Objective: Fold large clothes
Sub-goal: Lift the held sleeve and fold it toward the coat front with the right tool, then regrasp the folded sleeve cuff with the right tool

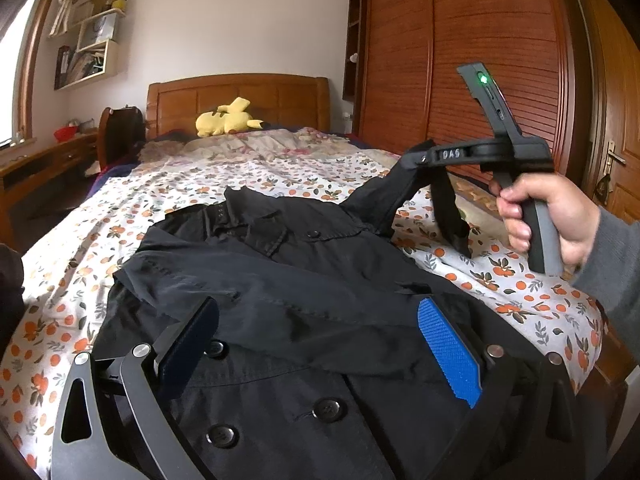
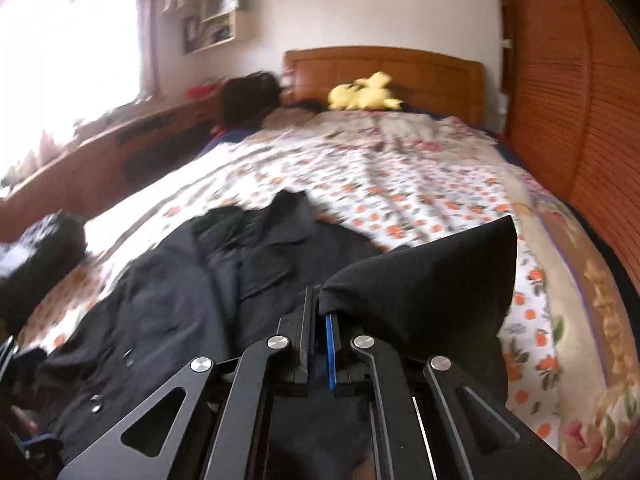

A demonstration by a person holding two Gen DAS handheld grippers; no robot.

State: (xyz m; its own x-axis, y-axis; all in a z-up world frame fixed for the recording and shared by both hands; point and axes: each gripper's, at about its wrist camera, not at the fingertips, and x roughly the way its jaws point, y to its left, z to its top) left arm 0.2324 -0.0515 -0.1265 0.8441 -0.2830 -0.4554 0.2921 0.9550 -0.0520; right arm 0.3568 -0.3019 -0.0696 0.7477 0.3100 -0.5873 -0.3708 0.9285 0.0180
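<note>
1. On the bed (image 1: 168, 184), over the orange-print sheet (image 1: 500, 280), lies a black coat (image 1: 304, 280), front side up, buttons (image 1: 326, 410) showing along the near edge.
2. Coat sits toward the foot of the bed; collar end points at the wooden headboard (image 1: 240, 94).
3. Left gripper (image 1: 320, 348): jaws released, spread wide, blue pad (image 1: 448, 352) on its right finger. It hovers just above the coat's buttoned front. Nothing between the pads.
4. Right gripper (image 2: 320, 320): jaws clenched on a black fold of the coat (image 2: 432, 280), most likely a sleeve end. Cloth bunches out past the fingertips and drapes to the right in its own view.
5. From the left view, the right gripper (image 1: 416, 158) is well above the sheet at the coat's right side, with the pinched cloth pulled up taut from the coat's shoulder area and a loose end (image 1: 452, 220) hanging below.
6. Right hand (image 1: 548, 216) grips the handle, grey sleeve (image 1: 616, 264) at the wrist. Green light (image 1: 483, 78) lit on the gripper body.
7. Right wrist view is motion-blurred; details on the coat's far side are hard to read there.
8. Background: yellow plush toy (image 1: 228, 118) by the headboard, floral quilt (image 1: 280, 144) near the pillows, wooden wardrobe (image 1: 460, 60) on the right, wall shelf (image 1: 92, 40) on the left, bench (image 1: 44, 156) under the window.
</note>
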